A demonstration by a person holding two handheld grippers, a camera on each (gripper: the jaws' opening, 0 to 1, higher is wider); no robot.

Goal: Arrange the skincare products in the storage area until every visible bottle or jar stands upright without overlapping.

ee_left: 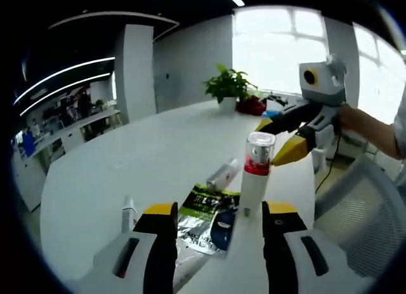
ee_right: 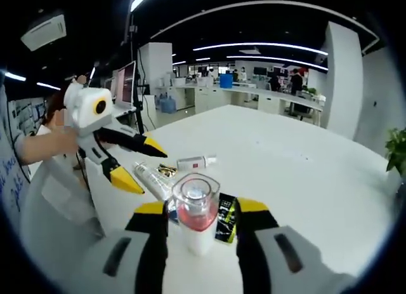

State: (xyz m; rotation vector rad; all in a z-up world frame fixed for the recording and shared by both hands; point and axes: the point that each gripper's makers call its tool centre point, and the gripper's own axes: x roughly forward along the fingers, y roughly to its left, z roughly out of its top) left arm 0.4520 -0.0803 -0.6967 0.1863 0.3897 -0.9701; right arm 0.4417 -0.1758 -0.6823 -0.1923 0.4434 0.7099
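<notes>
A white bottle [ee_left: 254, 180] with a red collar and a clear cap stands upright on the white table [ee_left: 127, 160]. Seen from the left gripper view, it rises between the wide-apart jaws of my left gripper [ee_left: 219, 213], nearer the right-hand jaw. My right gripper [ee_left: 271, 143] reaches in from the right, its yellow tips spread at cap height beside the cap. In the right gripper view the same bottle [ee_right: 196, 219] stands between the jaws of my right gripper [ee_right: 202, 208], with a narrow gap on each side. My left gripper [ee_right: 144, 166] hovers open at the left.
A white tube [ee_left: 222, 174] [ee_right: 195, 162] lies on its side, with a black-and-green sachet [ee_left: 206, 205] [ee_right: 226, 219], a silver packet [ee_left: 190, 233] and another white tube [ee_left: 129, 213] [ee_right: 150, 177] around the bottle. A potted plant [ee_left: 228, 87] stands far back. A chair [ee_left: 365, 205] is at the table's right edge.
</notes>
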